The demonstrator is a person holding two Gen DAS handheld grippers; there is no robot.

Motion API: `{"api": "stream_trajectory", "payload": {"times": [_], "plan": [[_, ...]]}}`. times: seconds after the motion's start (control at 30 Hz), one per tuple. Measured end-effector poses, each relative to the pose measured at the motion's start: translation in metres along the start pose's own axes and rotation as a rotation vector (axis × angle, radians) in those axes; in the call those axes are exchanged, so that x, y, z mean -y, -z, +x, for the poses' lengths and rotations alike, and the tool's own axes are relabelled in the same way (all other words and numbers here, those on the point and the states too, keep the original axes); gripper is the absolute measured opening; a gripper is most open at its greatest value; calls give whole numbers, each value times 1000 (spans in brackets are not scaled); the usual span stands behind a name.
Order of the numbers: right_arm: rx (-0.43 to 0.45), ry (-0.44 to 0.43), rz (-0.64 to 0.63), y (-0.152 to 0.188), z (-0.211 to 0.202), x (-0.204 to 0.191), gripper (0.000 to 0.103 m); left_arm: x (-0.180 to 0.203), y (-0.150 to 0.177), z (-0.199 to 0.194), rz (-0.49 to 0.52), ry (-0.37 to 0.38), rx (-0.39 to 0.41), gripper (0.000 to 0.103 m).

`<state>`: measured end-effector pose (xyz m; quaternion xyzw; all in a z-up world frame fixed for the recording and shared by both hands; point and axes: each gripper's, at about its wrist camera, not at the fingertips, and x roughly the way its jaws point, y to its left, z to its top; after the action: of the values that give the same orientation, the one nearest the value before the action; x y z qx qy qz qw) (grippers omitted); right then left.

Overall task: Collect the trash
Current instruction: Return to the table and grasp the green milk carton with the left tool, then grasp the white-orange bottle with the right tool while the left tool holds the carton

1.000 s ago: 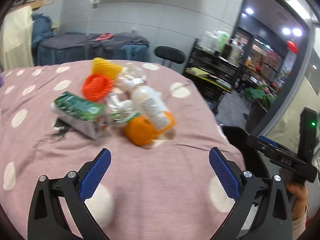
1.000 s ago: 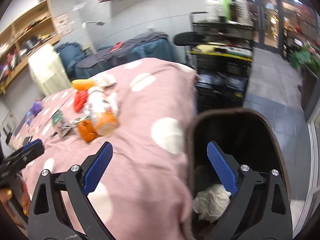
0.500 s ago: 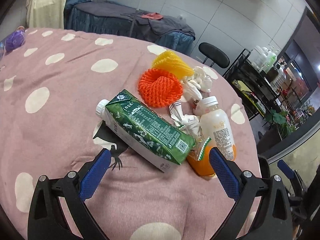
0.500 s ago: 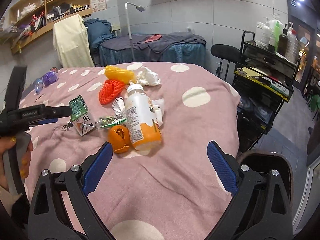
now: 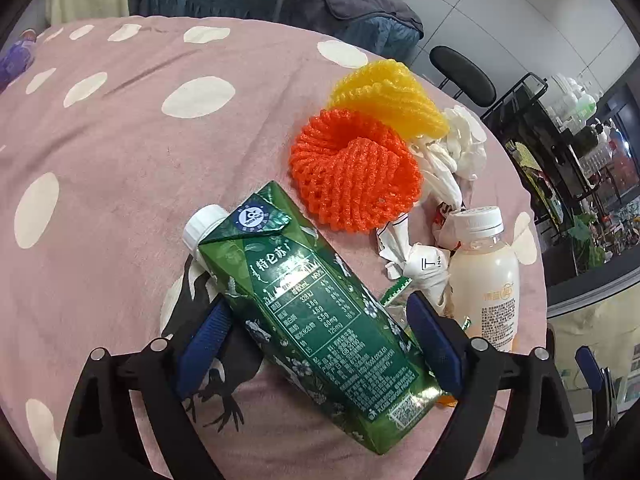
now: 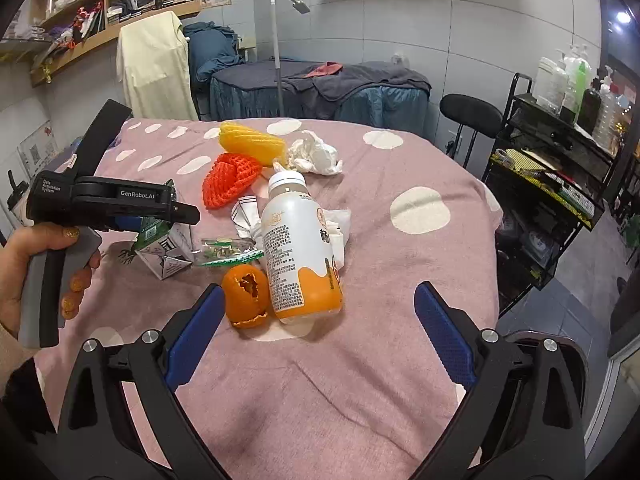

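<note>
On the pink dotted tablecloth lies a pile of trash. A green drink carton lies on its side between the blue pads of my left gripper, whose jaws are closing; the pads stand close beside its sides. An orange foam net, a yellow foam net, crumpled tissues and a plastic bottle lie beyond. My right gripper is open just in front of the bottle and an orange peel, touching neither. The left gripper shows there over the carton.
A person's hand holds the left gripper's handle. A dark bin rim shows at the table's right edge. A black wire shelf cart with bottles, a black stool and a draped couch stand behind the table.
The left gripper has come in low over the green carton and its jaws have narrowed around it. The right view has swung from the bin to the pile.
</note>
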<state>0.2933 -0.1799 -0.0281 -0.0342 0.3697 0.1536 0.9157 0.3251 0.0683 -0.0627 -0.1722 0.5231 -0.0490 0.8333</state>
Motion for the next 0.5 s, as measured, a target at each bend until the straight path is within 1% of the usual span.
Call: {"api": "stream_trajectory", "payload": {"times": [0.03, 0.17, 0.23, 0.3, 0.33, 0.4, 0.5], "plan": [[-17, -10, 5, -3, 8, 1, 93, -1, -2, 3, -4, 4, -4, 82], [-79, -38, -1, -15, 35, -1, 85, -5, -8, 3, 6, 13, -5, 72], [-111, -52, -7, -21, 50, -3, 78, -7, -9, 1, 12, 32, -3, 66], [-145, -65, -5, -27, 65, -5, 78, -10, -10, 0, 11, 47, -1, 57], [-165, -68, -7, -30, 74, -6, 76, -11, -9, -1, 16, 56, -3, 51], [-191, -56, -17, -33, 88, -9, 75, -10, -6, -1, 36, 59, -11, 50], [-237, -36, -59, -34, 107, -16, 70, -8, -6, 0, 48, 52, -7, 50]]}}
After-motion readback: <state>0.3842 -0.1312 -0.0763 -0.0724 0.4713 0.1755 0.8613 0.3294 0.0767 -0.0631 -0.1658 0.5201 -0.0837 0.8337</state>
